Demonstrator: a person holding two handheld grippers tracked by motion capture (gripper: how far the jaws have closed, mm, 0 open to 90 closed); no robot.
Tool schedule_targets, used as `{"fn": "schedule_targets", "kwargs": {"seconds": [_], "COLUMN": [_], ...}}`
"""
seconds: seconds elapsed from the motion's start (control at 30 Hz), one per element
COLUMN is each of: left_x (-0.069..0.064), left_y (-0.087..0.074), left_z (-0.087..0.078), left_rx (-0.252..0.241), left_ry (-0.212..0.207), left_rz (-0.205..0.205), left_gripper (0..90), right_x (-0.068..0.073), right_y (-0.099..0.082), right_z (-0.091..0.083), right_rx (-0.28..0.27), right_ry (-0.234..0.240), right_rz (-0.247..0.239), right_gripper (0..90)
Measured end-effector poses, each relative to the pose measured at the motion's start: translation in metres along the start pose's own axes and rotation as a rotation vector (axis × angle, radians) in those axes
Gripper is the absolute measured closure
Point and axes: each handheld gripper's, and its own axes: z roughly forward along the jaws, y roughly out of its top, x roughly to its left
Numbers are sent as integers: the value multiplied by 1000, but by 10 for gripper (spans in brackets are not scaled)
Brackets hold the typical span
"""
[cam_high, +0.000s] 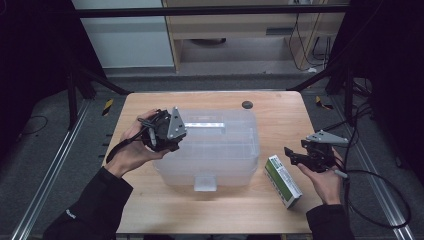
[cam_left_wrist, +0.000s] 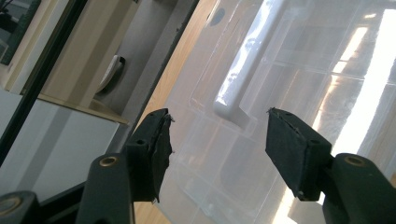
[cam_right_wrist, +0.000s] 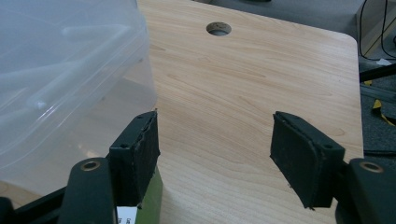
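1. Your left gripper (cam_high: 159, 131) sits at the centre left of the high view, over the left end of the clear plastic box (cam_high: 215, 150), with your left hand (cam_high: 131, 147) wrapped around it from below
2. In the left gripper view its jaws stand wide apart with nothing between the pads; the box lid fills the frame beyond them, and the end of the white handle (cam_left_wrist: 233, 100) on the lid lies in the middle of the frame, between and just above the jaw tips
3. The box rests in the middle of the wooden table (cam_high: 280, 120), lid on, its front latch (cam_high: 204, 182) facing the bottom of the frame
4. Your right gripper (cam_high: 300, 156) is at the centre right of the high view, well apart from the box, held in your right hand (cam_high: 325, 180)
5. In the right gripper view its jaws are also spread wide and hold nothing; bare tabletop shows between them
6. The green and white carton (cam_high: 283, 180) lies flat on the table at the lower right, between the box and your right hand, just beside the right gripper's jaws
7. A round hole (cam_high: 247, 104) sits in the tabletop above the box
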Motion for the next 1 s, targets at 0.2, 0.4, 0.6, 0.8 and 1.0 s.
{"fn": "schedule_targets", "kwargs": {"seconds": [0.2,0.4,0.6,0.8,1.0], "left_x": [-1,-3,-5,-5,-6], "left_y": [3,11,17,22,26], "left_z": [5,7,10,15,21], "left_rx": [14,23,34,59,76], "left_ry": [-1,0,-2,-1,-2], "left_rz": [20,57,88,132,164], "left_gripper": [394,394,397,405,426], "right_x": [0,0,-1,0,-1], "right_y": [0,0,1,0,0], "right_z": [0,0,-2,0,1], "right_rx": [-1,0,-2,2,4], "right_ry": [2,5,6,8,9], "right_rz": [4,2,3,1,-3], "right_gripper": [326,325,326,327,328]}}
